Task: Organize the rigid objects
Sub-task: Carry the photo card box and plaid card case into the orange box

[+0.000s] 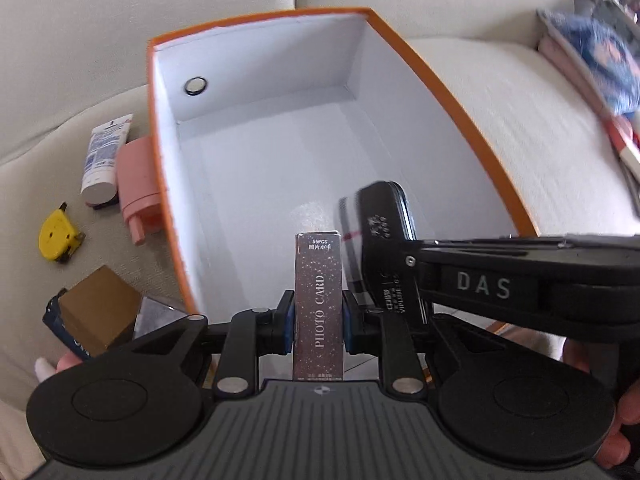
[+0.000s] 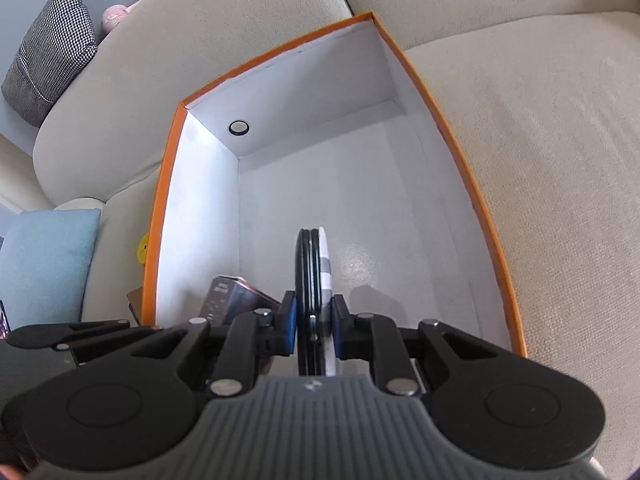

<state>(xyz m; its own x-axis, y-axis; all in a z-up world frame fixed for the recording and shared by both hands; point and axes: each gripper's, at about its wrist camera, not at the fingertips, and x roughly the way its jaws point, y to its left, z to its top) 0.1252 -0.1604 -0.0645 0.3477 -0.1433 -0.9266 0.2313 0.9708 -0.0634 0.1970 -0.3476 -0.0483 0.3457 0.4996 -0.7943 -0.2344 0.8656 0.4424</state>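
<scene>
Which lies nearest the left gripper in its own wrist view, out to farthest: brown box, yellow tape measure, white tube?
From the left gripper:
1. Brown box, just left of the fingers.
2. Yellow tape measure, farther left on the cushion.
3. White tube, farthest, beside the orange box's left wall.

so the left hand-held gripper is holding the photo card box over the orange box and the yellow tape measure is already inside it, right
Not quite. The yellow tape measure is not inside: the left wrist view shows it lying on the sofa cushion outside the orange box, to its left. The rest holds: the left hand-held gripper grips the photo card box over the orange box.
</scene>
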